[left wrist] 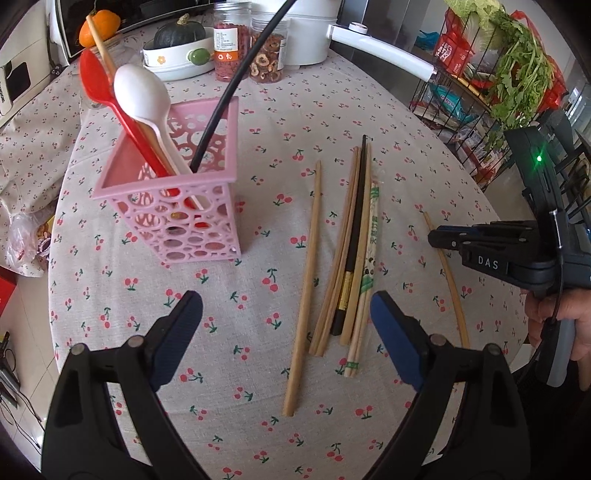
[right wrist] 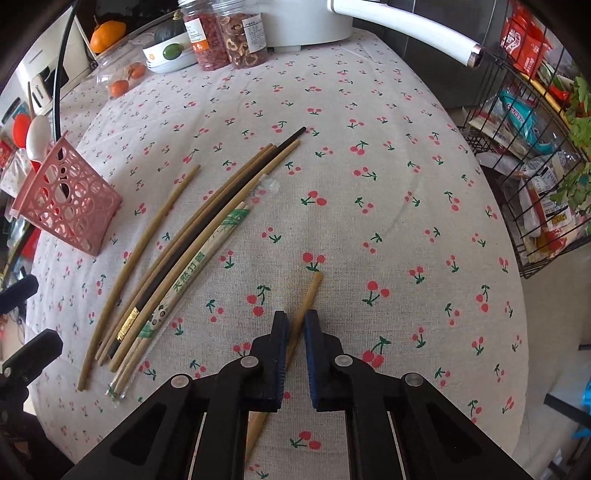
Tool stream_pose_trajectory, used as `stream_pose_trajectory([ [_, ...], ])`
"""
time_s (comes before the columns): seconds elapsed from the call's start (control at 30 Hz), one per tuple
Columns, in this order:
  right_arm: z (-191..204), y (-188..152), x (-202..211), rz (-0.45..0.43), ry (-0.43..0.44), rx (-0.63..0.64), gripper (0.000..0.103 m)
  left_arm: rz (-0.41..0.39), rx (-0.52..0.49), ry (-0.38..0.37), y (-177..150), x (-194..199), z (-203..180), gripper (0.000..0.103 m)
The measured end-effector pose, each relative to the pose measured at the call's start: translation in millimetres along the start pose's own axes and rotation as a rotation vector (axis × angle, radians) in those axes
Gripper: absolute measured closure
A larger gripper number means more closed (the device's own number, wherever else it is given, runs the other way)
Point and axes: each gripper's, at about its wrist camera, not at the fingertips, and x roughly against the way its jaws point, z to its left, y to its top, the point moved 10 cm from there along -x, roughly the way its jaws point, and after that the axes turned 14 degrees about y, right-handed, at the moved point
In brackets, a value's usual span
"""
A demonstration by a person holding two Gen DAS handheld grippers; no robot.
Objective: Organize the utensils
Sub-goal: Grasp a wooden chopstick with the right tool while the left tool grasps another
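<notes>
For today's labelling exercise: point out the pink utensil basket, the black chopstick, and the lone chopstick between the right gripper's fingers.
pink utensil basket [left wrist: 177, 225]: left wrist view, its perforated front wall.
black chopstick [left wrist: 357, 221]: left wrist view, mid-shaft within the bundle.
lone chopstick [right wrist: 310, 295]: right wrist view, bare shaft beyond the fingers.

A round tabletop is covered by a pale cloth printed with small red cherries. At its far edge stand 2 clear jars of dried red and brown food, a white appliance, a white dish holding a dark green squash, and an orange fruit. To the right, a black wire rack holds packaged goods and leafy greens. Daylight falls evenly across the cloth.
</notes>
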Motion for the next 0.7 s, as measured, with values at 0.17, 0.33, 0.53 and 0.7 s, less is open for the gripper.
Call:
stream_pose_trajectory([
  [0.17, -10.7, 2.1, 10.2, -0.025, 0.007, -0.022, 0.098, -0.013, -0.05, 0.002, 12.4, -8.3, -19.5, 0.044],
  [0.33, -18.5, 4.8, 16.2, -0.043, 0.03, -0.044, 0.097, -0.043, -0.096, 0.058, 34.4, -27.8, -40.1, 0.069],
  [0.53, -26.3, 4.2, 13.7, -0.029, 0.045, -0.059, 0.097, -0.037, -0.111, 0.111, 45.1, -53.5, -47.3, 0.078],
  [0.7, -28.9, 4.4, 9.6, -0.016, 0.058, -0.066, 0.097, -0.022, -0.092, 0.104, 44.4, -64.3, -41.8, 0.08],
])
